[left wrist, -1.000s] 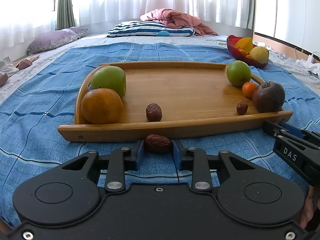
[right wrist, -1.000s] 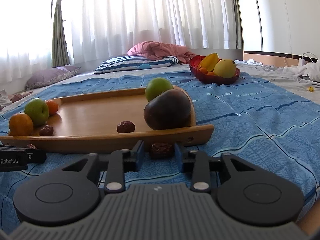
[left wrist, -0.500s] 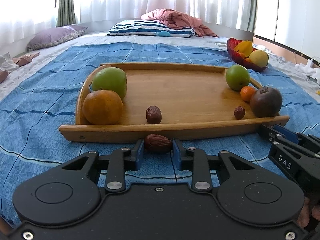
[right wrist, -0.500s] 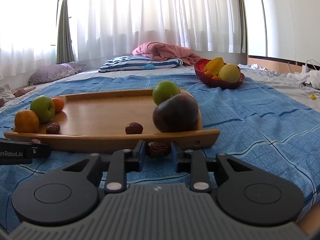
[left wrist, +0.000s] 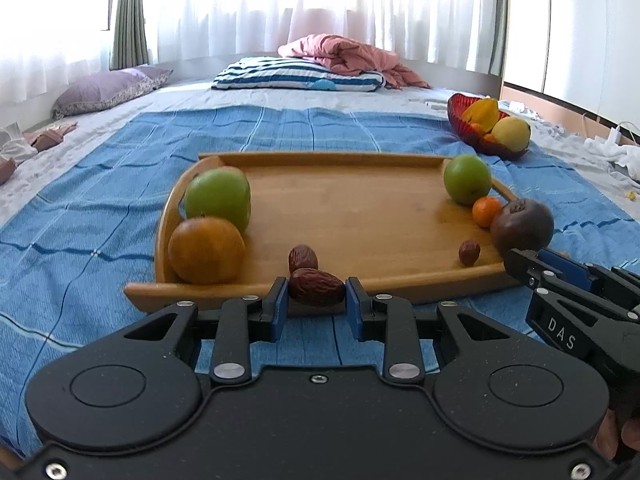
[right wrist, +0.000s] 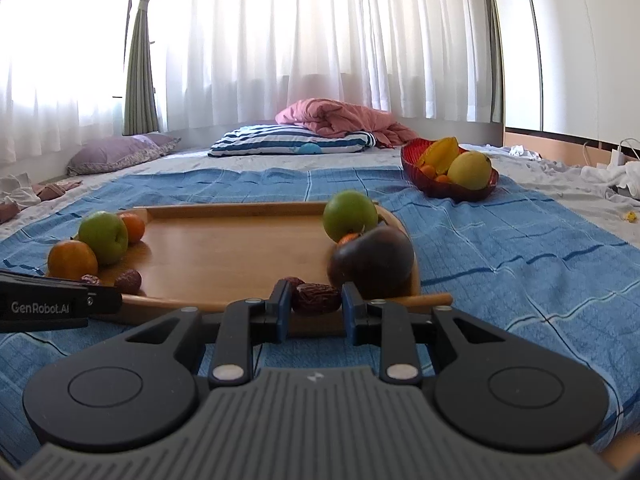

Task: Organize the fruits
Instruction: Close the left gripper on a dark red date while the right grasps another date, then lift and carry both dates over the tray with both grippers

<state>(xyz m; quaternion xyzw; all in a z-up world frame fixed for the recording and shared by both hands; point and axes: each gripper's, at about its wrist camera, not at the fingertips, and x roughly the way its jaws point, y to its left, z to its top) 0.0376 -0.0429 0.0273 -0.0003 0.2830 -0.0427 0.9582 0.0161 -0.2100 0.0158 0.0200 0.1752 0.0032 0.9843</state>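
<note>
A wooden tray (left wrist: pixel 352 200) lies on the blue bedspread. At its left end sit a green apple (left wrist: pixel 218 198) and an orange (left wrist: pixel 206 250); at its right end a green apple (left wrist: pixel 467 179), a small tangerine (left wrist: pixel 486 211), a dark purple fruit (left wrist: pixel 522 224) and a red date (left wrist: pixel 469 253). Another date (left wrist: pixel 303 258) lies near the front rim. My left gripper (left wrist: pixel 317 304) is shut on a red date (left wrist: pixel 317 287) just above the front rim. My right gripper (right wrist: pixel 314 306) is shut on a red date (right wrist: pixel 316 298) at the tray's right front, beside the purple fruit (right wrist: pixel 370 262).
A red bowl (right wrist: pixel 448 190) with a yellow fruit, starfruit and small oranges stands on the bed beyond the tray's right. A striped pillow (left wrist: pixel 296 78), a pink blanket and a purple pillow (left wrist: pixel 108 88) lie at the far end. The right gripper's body (left wrist: pixel 576 304) shows at the lower right.
Both grippers have risen and moved forward with their dates, from below the tray's front rim to level with it. The tray's fruits have not moved.
</note>
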